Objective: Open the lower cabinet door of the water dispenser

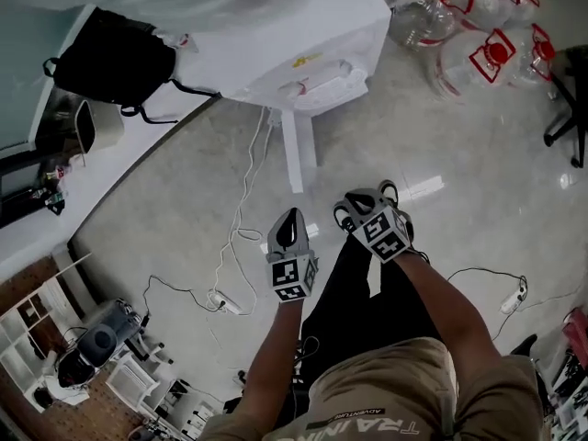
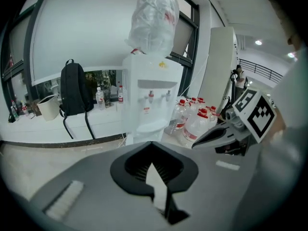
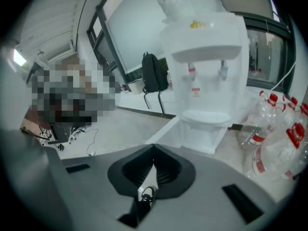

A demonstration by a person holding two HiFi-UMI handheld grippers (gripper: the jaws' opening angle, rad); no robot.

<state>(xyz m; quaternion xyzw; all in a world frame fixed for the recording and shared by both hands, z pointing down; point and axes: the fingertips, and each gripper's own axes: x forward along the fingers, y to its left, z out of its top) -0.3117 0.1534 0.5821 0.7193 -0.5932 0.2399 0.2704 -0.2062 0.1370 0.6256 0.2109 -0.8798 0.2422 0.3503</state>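
Observation:
The white water dispenser [image 1: 294, 53] stands ahead, with a plastic-wrapped bottle on top. Its lower cabinet door [image 1: 295, 150] is swung out toward me and shows edge-on. The right gripper view has the same door [image 3: 164, 131] standing open at the left of the dispenser [image 3: 207, 66] base. Both grippers hover above the floor, short of the door and not touching it. My left gripper [image 1: 292, 219] is shut with nothing in it, and its tips [image 2: 153, 147] meet. To its right my right gripper [image 1: 356, 211] is shut and empty too, jaws [image 3: 154, 149] closed together.
Several large water bottles with red caps [image 1: 478, 26] crowd the floor right of the dispenser. A black backpack [image 1: 115, 62] sits on the white ledge at left. A power strip and white cable [image 1: 225, 301] lie on the floor, and a chair base [image 1: 570, 108] is at far right.

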